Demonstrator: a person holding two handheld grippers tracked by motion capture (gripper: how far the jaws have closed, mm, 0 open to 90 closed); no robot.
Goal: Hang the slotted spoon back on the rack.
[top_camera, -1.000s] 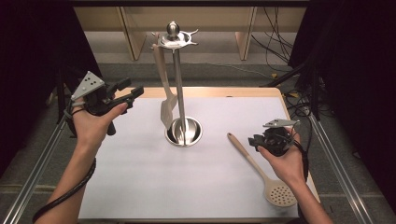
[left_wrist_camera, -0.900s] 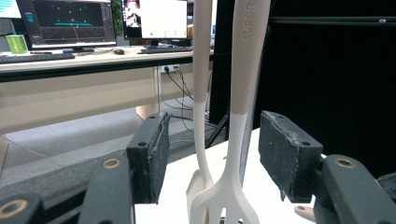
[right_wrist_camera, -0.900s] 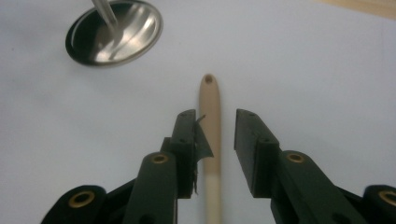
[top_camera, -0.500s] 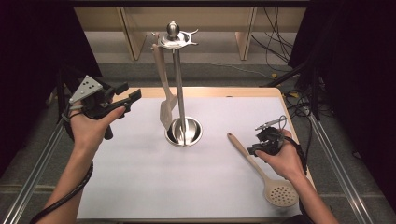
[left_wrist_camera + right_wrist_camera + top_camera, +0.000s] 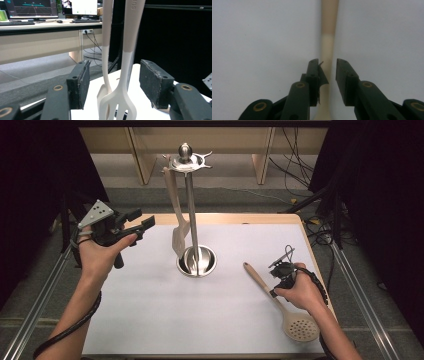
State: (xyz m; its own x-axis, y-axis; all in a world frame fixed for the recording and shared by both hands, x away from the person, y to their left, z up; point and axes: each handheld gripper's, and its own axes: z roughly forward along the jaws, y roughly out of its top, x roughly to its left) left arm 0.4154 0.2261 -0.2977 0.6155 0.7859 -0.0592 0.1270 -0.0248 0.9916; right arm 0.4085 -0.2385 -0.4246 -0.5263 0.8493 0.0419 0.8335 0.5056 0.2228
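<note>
The slotted spoon (image 5: pixel 280 300) lies flat on the white table top (image 5: pixel 150 310) near the right edge, its perforated round bowl toward the person and its tan handle end pointing toward the stand. The right gripper (image 5: pixel 278 281) is down over the handle; in the right gripper view its jaws straddle the handle (image 5: pixel 327 62), one on each side, with a narrow gap still showing at the right jaw, so the pads are not yet pressing. These jaws have just been closing with the handle between them. Farther left, a steel utensil stand (image 5: pixel 192 210) rises from a round base at the middle of the table, and a pale spatula (image 5: pixel 176 220) hangs from its top ring. The left gripper (image 5: pixel 142 223) is held above the table's left side, jaws wide apart and empty, pointing at the stand. In the left gripper view the hanging slotted turner (image 5: pixel 123 75) bears embossed lettering near the top, too cut off to read.
</note>
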